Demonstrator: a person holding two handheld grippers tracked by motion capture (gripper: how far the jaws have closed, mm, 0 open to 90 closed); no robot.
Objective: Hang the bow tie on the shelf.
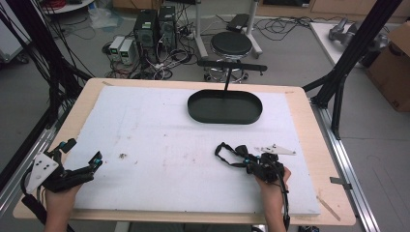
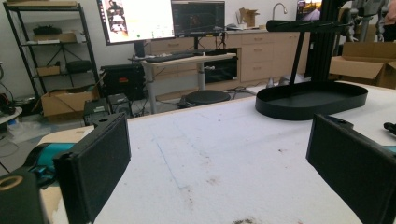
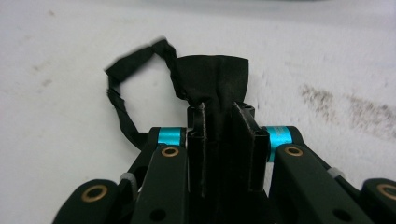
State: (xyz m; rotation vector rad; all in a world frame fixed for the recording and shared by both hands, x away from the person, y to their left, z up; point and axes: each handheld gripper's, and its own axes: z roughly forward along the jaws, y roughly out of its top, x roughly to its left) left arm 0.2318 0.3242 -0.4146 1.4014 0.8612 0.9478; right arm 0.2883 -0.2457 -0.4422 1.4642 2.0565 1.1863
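Note:
A black cloth piece with a thin looped strap lies on the white mat at the front right. My right gripper is shut on it. In the right gripper view the cloth is pinched between the two jaws of that gripper, and its strap loops out to the left on the mat. At the front left corner, my left gripper rests low over the mat, open. Its jaws stand wide apart with nothing between them.
A black oval tray with an upright post and crossbar stands at the back centre of the mat; the left gripper view has this tray at the far right. Beyond the table are a stool, computers and cables.

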